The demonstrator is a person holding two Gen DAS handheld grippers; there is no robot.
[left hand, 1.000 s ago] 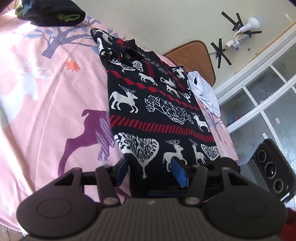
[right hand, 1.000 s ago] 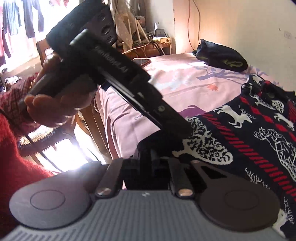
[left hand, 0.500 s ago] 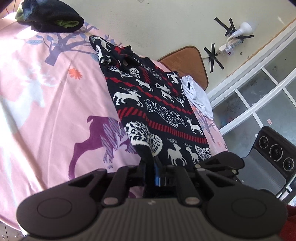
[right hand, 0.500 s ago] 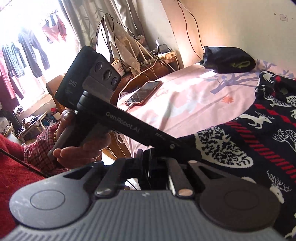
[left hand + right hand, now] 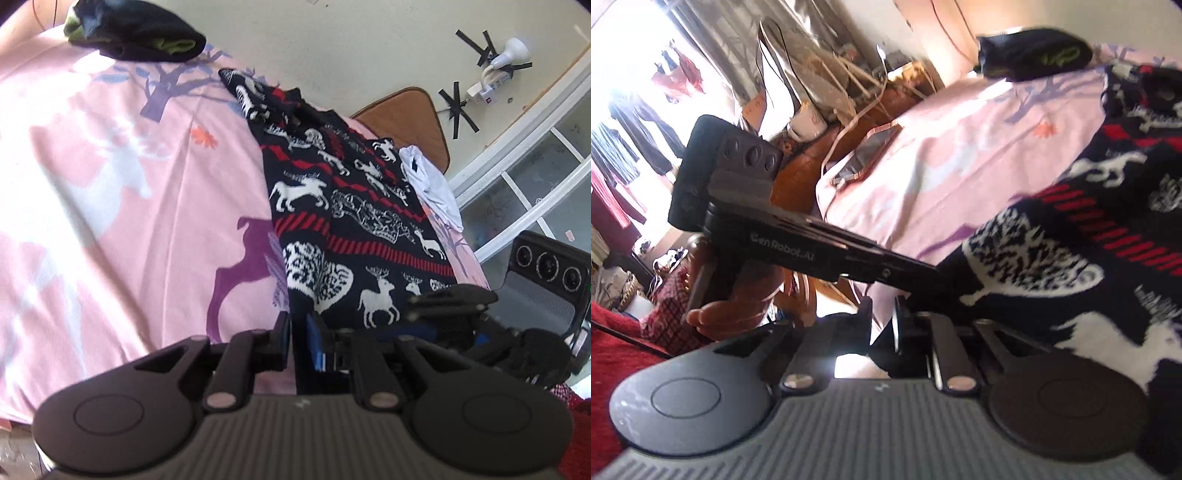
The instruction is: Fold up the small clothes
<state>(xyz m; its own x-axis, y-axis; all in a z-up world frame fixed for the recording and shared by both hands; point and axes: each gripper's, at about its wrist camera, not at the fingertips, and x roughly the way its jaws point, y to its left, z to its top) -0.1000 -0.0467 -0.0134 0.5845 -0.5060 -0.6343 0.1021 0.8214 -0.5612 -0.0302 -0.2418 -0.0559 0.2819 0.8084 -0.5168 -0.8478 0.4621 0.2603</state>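
Your sweater [image 5: 351, 221], the dark knit with white deer and red stripes, lies spread flat on the pink bed sheet [image 5: 129, 221], its hem at the near edge of the bed and its neck toward the wall. Expect it to be soft, thick and floppy: heavier than a T-shirt, not slippery, and likely to sag and stretch wherever you don't support it, so take it at both hem corners and bite well into the knit. Your left gripper [image 5: 298, 332] has the left hem corner between its pads; the jaws have just eased open a little but the dark cloth fills the narrow gap, so it reads as a grip. Your right gripper [image 5: 882, 317] has just been opening too: light shows between its tips and the hem only lies low against one finger, so I judge it is not holding. Re-pinch there before you lift. Around you, a dark rolled bundle [image 5: 136, 33] sits at the far corner of the bed, well apart from the sweater, and a white garment [image 5: 432, 184] lies just beside its right edge, where it could be dragged along. A phone [image 5: 868, 151] rests near the bed's left side, clear of the fold, and the two grippers are close together, so mind they don't collide
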